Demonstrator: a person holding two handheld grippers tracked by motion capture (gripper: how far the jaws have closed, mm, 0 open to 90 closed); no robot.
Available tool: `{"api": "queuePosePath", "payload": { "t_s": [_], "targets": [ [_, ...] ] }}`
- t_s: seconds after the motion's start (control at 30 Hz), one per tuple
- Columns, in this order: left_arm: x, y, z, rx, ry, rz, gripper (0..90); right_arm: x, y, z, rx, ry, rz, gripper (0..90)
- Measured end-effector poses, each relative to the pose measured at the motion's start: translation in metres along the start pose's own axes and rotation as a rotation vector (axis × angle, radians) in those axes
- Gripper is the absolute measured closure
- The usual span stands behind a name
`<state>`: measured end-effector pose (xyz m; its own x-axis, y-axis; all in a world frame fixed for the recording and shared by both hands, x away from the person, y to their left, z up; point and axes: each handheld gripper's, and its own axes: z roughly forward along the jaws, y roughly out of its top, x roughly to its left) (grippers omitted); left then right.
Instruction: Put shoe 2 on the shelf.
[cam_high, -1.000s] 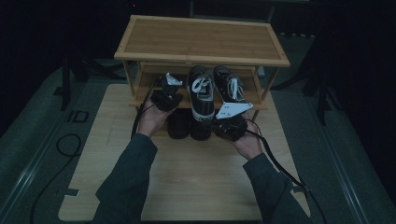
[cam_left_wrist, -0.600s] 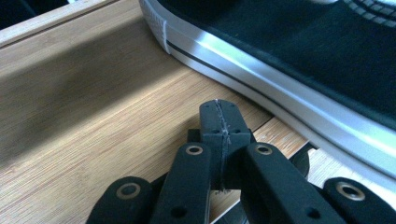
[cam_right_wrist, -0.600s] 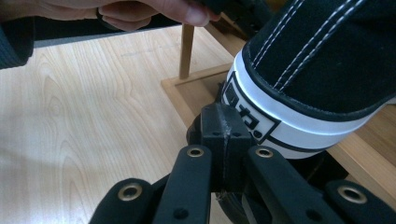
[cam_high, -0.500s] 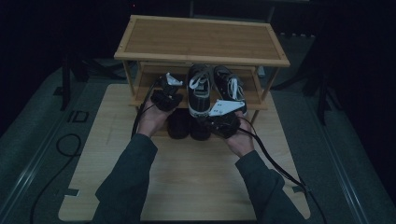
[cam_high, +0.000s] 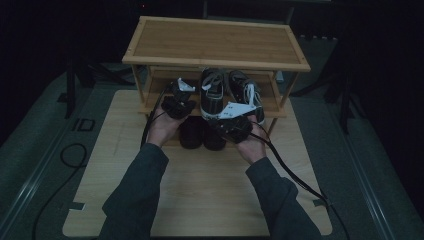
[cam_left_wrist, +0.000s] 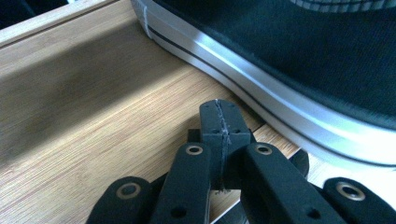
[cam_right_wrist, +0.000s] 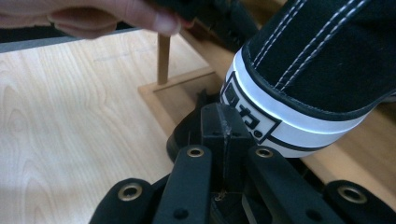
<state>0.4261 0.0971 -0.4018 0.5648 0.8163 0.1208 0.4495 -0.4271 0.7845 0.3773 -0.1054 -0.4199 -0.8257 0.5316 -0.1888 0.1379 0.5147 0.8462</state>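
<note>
With both claws pressed closed and empty, my left claw (cam_left_wrist: 219, 126) beside the sneaker (cam_high: 212, 95) on the rack's (cam_high: 280, 107) middle shelf, my right claw (cam_right_wrist: 224, 135) at its heel, I should nudge squarely, slowly, without tipping it.

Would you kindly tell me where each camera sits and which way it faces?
High view: above the person, facing forward and down at the shoe rack; forearms, both claws show.
Left gripper view: on the left claw, shut, beside the sneaker.
Right gripper view: on the right claw, shut, at that sneaker's heel.
Shared: sneaker, rack.
</note>
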Motion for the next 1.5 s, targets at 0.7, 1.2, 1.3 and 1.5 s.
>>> {"api": "queuePosePath", "payload": {
  "t_s": [0.7,1.2,1.3,1.5],
  "targets": [
    [0.003,-0.002,0.0,-0.014,-0.015,-0.007,90.0,0.0,0.008,0.014,0.017,-0.044,0.018,90.0],
    [0.005,-0.002,0.0,-0.019,-0.032,-0.015,90.0,0.001,0.006,-0.015,0.049,0.013,-0.012,87.5],
    [0.004,-0.002,0.0,-0.019,-0.029,-0.013,90.0,-0.003,-0.001,-0.02,0.065,0.019,0.01,87.6],
    [0.005,-0.002,0.0,-0.017,-0.03,-0.015,90.0,-0.008,-0.011,-0.033,0.071,0.031,0.015,87.5]
  ]
}}
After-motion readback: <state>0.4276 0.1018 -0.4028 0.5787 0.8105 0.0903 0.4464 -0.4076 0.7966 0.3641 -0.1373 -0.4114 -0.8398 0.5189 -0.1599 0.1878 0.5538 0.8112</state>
